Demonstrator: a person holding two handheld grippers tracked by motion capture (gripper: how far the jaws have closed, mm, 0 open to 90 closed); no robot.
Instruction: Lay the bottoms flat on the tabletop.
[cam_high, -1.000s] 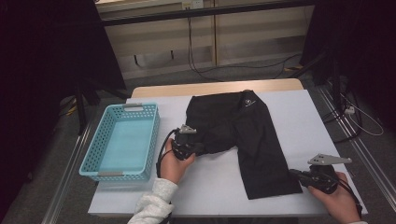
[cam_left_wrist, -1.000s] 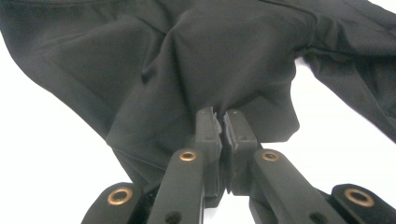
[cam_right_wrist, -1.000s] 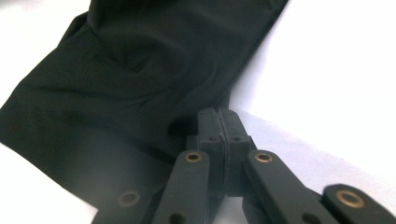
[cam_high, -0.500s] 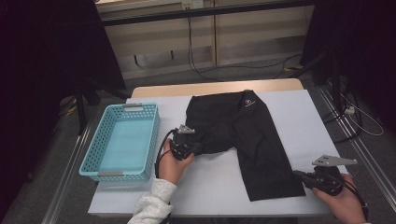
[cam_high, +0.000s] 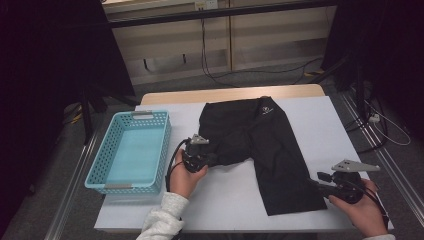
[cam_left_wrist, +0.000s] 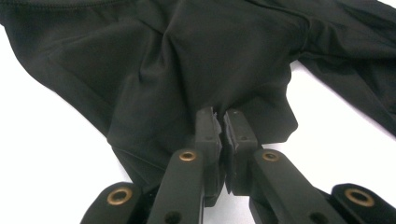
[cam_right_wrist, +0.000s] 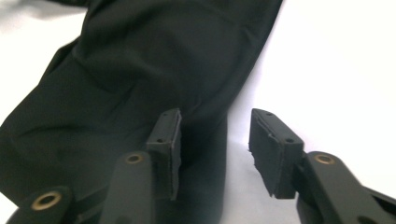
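A pair of black shorts (cam_high: 260, 150) lies spread on the white table (cam_high: 320, 125), waistband toward the far edge, 1 leg stretching toward the near right corner. The left gripper (cam_high: 199, 159) sits at the garment's near left part, its jaws clenched on a bunched fold of the black fabric — in the left gripper view (cam_left_wrist: 223, 140) the cloth puckers up right at the pinched pads. The right gripper (cam_high: 320, 186) rests at the near right, just beside the hem of the long leg; its jaws have just been opening and now stand apart, released, with the hem's edge lying between them in the right gripper view (cam_right_wrist: 215, 149). A light blue basket (cam_high: 100, 172) stands at the table's left edge, apart from the shorts.
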